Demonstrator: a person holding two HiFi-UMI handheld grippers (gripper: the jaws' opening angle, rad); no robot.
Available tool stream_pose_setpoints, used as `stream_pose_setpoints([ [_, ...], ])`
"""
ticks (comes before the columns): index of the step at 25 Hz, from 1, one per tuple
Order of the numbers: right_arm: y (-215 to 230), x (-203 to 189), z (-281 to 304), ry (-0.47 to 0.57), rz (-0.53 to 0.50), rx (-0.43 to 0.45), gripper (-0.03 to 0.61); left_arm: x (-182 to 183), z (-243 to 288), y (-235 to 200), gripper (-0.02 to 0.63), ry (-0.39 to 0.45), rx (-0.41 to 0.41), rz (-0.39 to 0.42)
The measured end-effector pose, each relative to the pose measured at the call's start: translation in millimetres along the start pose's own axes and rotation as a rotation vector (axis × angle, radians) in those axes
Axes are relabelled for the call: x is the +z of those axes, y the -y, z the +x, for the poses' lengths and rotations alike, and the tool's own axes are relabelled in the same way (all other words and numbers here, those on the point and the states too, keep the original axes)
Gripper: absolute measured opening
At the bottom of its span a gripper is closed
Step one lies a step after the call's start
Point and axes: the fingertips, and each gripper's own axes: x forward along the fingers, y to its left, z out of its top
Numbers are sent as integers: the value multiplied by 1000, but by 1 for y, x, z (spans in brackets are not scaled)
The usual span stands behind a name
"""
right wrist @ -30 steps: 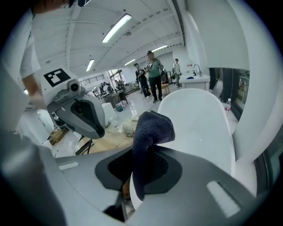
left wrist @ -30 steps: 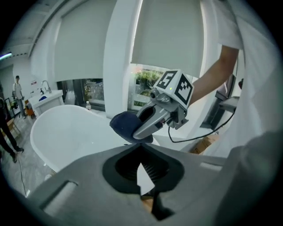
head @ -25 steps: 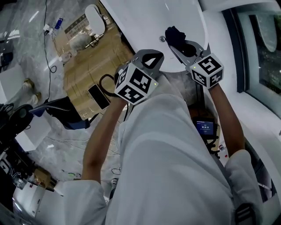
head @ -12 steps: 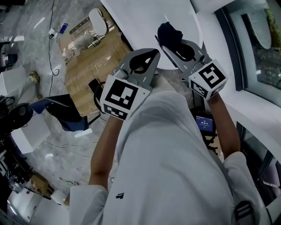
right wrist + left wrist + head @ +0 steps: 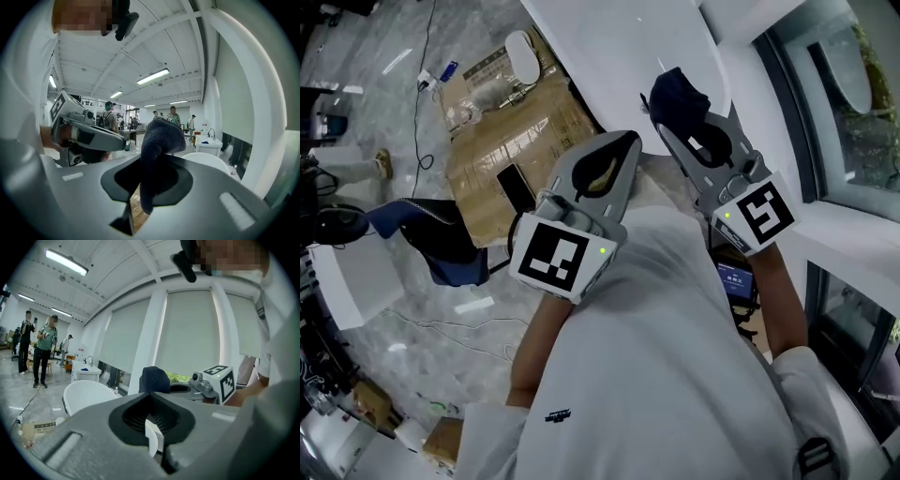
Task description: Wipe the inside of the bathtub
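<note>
The white bathtub (image 5: 619, 42) lies at the top of the head view, beyond both grippers. A dark blue cloth (image 5: 680, 89) is bunched at the tips of my right gripper (image 5: 667, 105), which is shut on it in front of the tub's rim. The right gripper view has the cloth (image 5: 161, 133) draped over the jaws of that gripper (image 5: 157, 157). My left gripper (image 5: 623, 141) is held up beside it, jaws together with nothing in them. In the left gripper view, the left gripper (image 5: 151, 394) points toward the cloth (image 5: 154, 379) and the tub (image 5: 89, 394).
Flattened cardboard (image 5: 506, 122) with a phone (image 5: 516, 187) on it covers the floor left of the tub. A dark blue bag (image 5: 431, 234) and cables lie further left. A window wall (image 5: 834, 103) runs along the right. Several people (image 5: 42, 348) stand far off.
Both grippers have risen toward the camera and tilted, their marker cubes sliding lower in the head view. The cloth has stayed in the right gripper throughout.
</note>
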Motion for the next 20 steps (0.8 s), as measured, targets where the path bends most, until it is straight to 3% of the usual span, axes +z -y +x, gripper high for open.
stream_pose_setpoints([
  [4,-32,18,-9,11,-32,-7,48,8,-31,16,-5,43,1,17],
  [10,-80,31,-23,20,-14,0,48,7,-75,31,-5,71,30,-41],
  [15,-94,34,-43,19,-4,12,48,6,-97,33,-5,86,117,-45],
  [20,-92,31,-75,28,2,29,48,2,-93,50,-5,93,153,-73],
])
